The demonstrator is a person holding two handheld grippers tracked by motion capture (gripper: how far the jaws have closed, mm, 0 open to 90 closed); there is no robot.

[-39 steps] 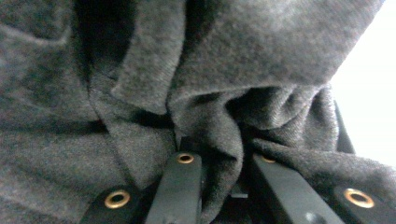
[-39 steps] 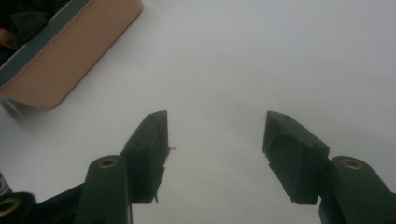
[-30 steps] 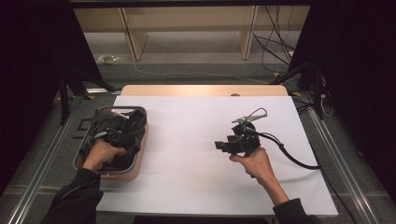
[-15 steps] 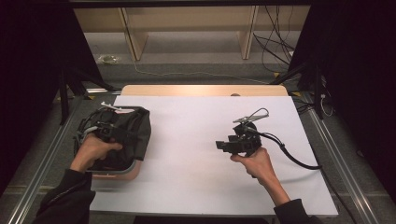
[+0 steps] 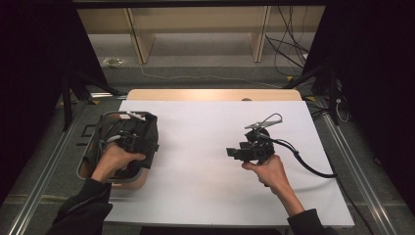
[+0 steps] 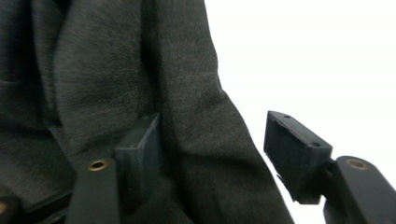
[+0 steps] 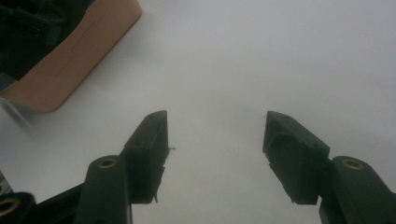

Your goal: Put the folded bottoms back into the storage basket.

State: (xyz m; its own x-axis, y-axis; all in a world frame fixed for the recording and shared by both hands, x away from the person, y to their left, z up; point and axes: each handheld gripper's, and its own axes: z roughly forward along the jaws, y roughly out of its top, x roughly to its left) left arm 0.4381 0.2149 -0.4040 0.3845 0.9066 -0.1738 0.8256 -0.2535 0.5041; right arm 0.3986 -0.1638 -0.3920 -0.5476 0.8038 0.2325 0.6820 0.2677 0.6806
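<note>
White table, basket w/ dark cloth

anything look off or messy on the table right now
Yes: the dark grey garment is bunched in the basket at the table's left edge and spills over its right rim, where the left gripper sits, jaws just opened.

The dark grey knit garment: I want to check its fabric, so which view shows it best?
The left gripper view: the dark grey knit garment is close, weave visible, between the left gripper's parted jaws. The high view shows it small, draped over a basket; the right gripper view shows a dark, unclear corner.
</note>
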